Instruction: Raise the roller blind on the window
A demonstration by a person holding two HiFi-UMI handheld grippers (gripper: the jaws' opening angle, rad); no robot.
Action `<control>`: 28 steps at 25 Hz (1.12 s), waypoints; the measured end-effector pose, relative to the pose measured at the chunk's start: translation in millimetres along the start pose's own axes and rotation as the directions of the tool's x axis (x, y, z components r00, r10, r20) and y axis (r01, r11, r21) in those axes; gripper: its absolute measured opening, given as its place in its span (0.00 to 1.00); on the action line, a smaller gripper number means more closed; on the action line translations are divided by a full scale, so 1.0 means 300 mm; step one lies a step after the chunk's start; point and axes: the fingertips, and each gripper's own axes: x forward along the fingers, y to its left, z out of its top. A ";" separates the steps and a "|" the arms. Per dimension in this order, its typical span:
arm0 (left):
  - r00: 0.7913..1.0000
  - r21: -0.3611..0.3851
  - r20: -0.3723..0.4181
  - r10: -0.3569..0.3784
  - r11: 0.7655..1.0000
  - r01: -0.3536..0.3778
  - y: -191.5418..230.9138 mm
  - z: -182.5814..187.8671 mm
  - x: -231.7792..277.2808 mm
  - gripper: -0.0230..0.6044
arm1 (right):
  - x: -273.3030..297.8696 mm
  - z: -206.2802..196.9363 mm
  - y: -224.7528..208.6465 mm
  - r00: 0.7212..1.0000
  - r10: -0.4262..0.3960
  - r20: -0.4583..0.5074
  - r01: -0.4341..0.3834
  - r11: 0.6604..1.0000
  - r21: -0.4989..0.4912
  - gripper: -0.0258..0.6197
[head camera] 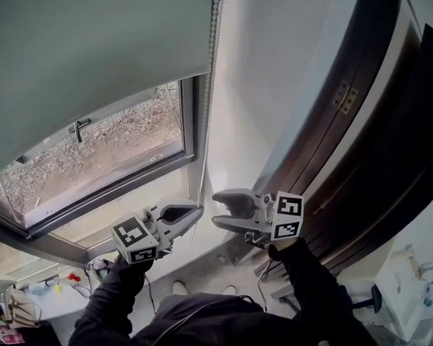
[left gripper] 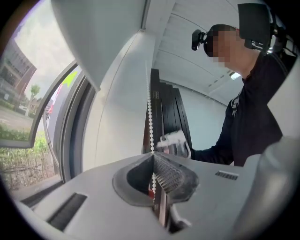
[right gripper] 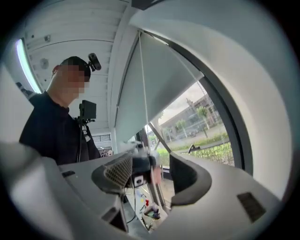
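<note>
Left tool [head camera: 197,211] is seen clenched on the bead chain [left gripper: 150,112], which hangs along the right edge of the roller blind [head camera: 87,60]. Right tool [head camera: 214,209] is held just beside it, released, with nothing gripped between its spread jaws. Only the upper part of the window [head camera: 107,149] is covered by the roller blind.

Daylight enters through the window [head camera: 99,149] ahead of both claws and lights the pale blind [head camera: 87,60] softly and evenly. The dark cabinet [head camera: 374,146] to the right of the right claw [head camera: 217,208] stays dim. Both gripper views are fisheye, black at the corners, with lines bowed near the rim. Up and left of the left claw [left gripper: 153,157] the sky looks washed out. Between the right claw's jaws sits a blurred shape, possibly motion-smeared.
</note>
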 end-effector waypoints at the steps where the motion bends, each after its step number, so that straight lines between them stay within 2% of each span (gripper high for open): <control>1: 1.000 -0.021 -0.015 -0.003 1.000 0.003 -0.004 -0.049 0.007 0.05 | -0.004 0.062 0.007 1.000 -0.005 0.022 0.006 0.999 -0.031 0.42; 3: 0.999 -0.043 -0.049 -0.020 0.999 0.018 -0.021 -0.151 0.023 0.05 | 0.002 0.164 0.028 0.999 -0.010 0.039 0.013 0.995 -0.099 0.42; 6: 0.993 -0.035 -0.115 -0.022 0.999 0.018 -0.029 -0.308 0.040 0.05 | 0.031 0.272 0.046 0.999 -0.018 0.040 0.024 0.985 -0.174 0.42; 8: 0.989 -0.054 -0.147 -0.013 0.999 0.005 -0.020 -0.408 0.034 0.05 | 0.056 0.318 0.050 0.999 -0.013 0.044 0.021 0.983 -0.184 0.42; 10: 0.989 -0.087 -0.145 -0.015 0.996 0.002 -0.017 -0.476 0.019 0.05 | 0.086 0.343 0.064 0.999 0.005 0.039 0.002 0.983 -0.183 0.42; 15: 0.996 -0.107 -0.084 -0.037 0.994 0.028 -0.045 -0.493 -0.008 0.05 | 0.151 0.342 0.077 1.000 0.014 -0.006 -0.015 0.981 -0.193 0.41; 17: 0.997 -0.114 -0.067 -0.032 0.993 0.025 -0.043 -0.491 -0.014 0.05 | 0.159 0.354 0.078 1.000 0.015 0.004 -0.014 0.980 -0.200 0.30; 20: 0.998 -0.111 -0.060 -0.028 0.994 0.022 -0.048 -0.491 -0.019 0.05 | 0.164 0.370 0.079 1.000 0.013 0.011 -0.010 0.977 -0.213 0.22; 23: 0.998 -0.106 -0.060 -0.027 0.994 0.020 -0.056 -0.490 -0.019 0.05 | 0.164 0.373 0.066 1.000 -0.004 0.006 0.006 0.979 -0.204 0.09; 26: 0.999 -0.147 -0.039 0.000 0.989 -0.006 -0.052 -0.487 -0.026 0.05 | 0.158 0.373 0.060 1.000 -0.005 0.003 0.006 0.985 -0.171 0.07; 28: 0.999 -0.172 -0.024 0.040 0.984 -0.044 -0.044 -0.482 -0.034 0.05 | 0.153 0.373 0.054 0.999 -0.042 -0.005 0.040 0.975 -0.218 0.07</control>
